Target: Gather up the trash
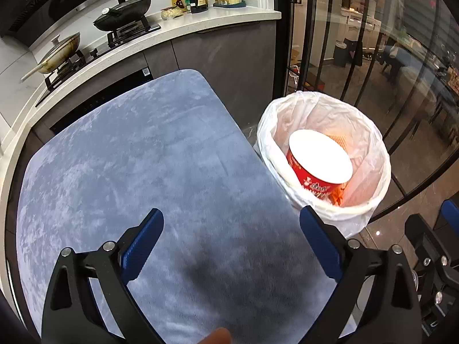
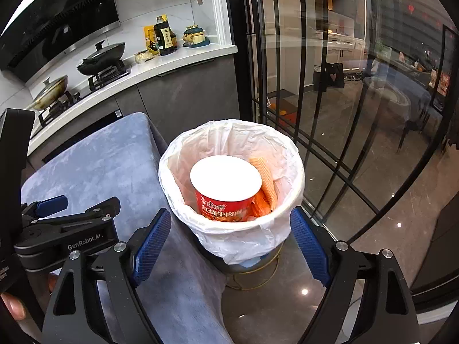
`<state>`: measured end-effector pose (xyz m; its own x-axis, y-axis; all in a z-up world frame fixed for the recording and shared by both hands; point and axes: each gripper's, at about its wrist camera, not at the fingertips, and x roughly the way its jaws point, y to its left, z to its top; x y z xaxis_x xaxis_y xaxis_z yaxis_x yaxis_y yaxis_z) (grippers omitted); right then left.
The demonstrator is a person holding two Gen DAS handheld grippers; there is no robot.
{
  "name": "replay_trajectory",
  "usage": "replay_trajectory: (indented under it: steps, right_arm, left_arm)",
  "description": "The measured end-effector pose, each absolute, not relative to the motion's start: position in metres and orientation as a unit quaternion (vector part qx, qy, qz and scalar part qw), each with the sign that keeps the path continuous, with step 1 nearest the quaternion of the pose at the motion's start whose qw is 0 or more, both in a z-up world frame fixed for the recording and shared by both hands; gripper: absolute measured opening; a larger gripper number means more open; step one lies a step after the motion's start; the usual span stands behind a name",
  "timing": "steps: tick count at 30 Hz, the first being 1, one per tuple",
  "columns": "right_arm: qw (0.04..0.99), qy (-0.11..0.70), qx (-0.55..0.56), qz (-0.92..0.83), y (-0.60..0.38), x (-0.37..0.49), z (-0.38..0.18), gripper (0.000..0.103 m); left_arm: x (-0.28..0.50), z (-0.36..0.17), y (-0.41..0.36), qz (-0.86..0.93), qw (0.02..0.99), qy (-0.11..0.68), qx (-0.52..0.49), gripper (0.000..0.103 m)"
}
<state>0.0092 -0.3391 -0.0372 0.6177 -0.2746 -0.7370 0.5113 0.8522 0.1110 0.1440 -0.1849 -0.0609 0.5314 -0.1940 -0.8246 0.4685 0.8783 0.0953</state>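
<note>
While both grippers (image 1: pixel 231 220) (image 2: pixel 231 220) gape empty, the noodle cup (image 2: pixel 226 186) sits upside-down, axis near-vertical, in the bin (image 2: pixel 287 209).

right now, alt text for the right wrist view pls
A white-lined trash bin holds an upside-down red noodle cup and orange wrappers, framed by the open, empty right claw. A blue-covered table and the left claw sit left.

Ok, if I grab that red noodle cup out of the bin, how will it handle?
The noodle cup is probably light, being thin-walled. It is wide, so the grip may crush it. It lies upturned against wrappers, so it may tip.
</note>
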Motion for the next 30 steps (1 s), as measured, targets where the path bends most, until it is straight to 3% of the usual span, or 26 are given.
replay_trajectory:
  steps: [30]
  right_arm:
    - [0.877,0.406,0.118,-0.229,-0.332,0.005,-0.045,0.084]
  left_arm:
    - [0.125,-0.076,-0.189,-0.183,0.857,0.452,0.169,0.092]
